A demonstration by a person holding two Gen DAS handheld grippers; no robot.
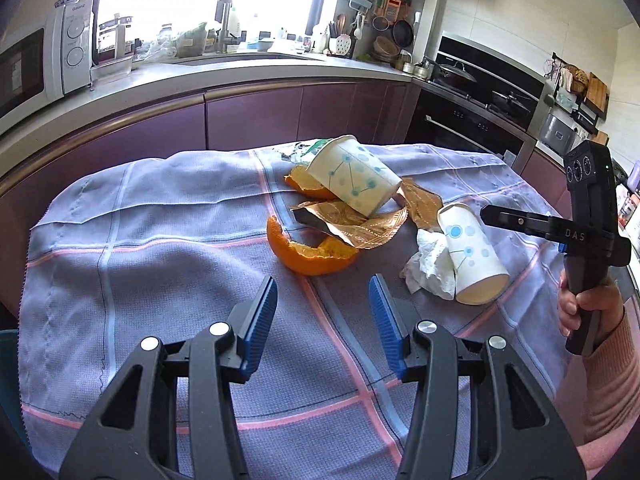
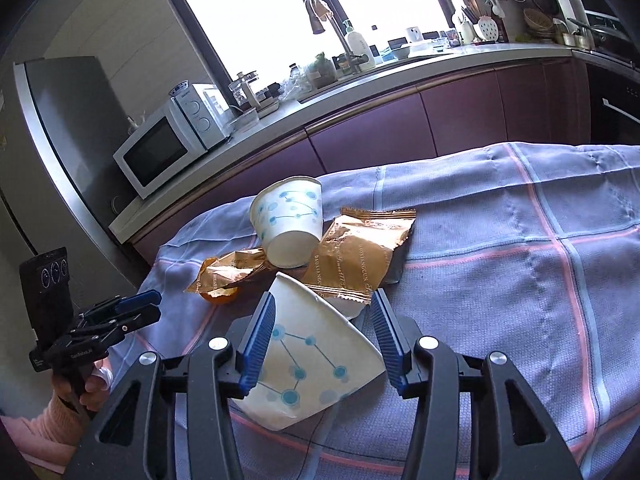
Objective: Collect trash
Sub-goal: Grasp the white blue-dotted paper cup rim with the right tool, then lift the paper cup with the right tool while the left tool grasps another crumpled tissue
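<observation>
Left gripper point(image 1: 323, 300): jaws released, blue pads spread wide with nothing between them, held above the checked tablecloth point(image 1: 140, 280). Ahead of the jaws and slightly toward the right pad lies a curl of orange peel point(image 1: 310, 254), apart from both pads. Beyond the peel sits a gold snack wrapper point(image 1: 352, 224), and a paper cup point(image 1: 354, 178) printed with blue dots lies tipped on its side on top of that wrapper. A second piece of peel point(image 1: 306, 184) shows just behind this cup. Right gripper point(image 2: 323, 322): jaws released and straddling a second paper cup point(image 2: 308, 364), which lies on its side with one pad to each flank; whether the pads touch its wall cannot be told. In the left wrist view this cup point(image 1: 472, 254) lies well off to the right of the left jaws, with a crumpled white tissue point(image 1: 428, 266) pressed against its near side. Ahead of the right jaws, a larger gold wrapper point(image 2: 360, 256) lies flat, touching the far cup.
</observation>
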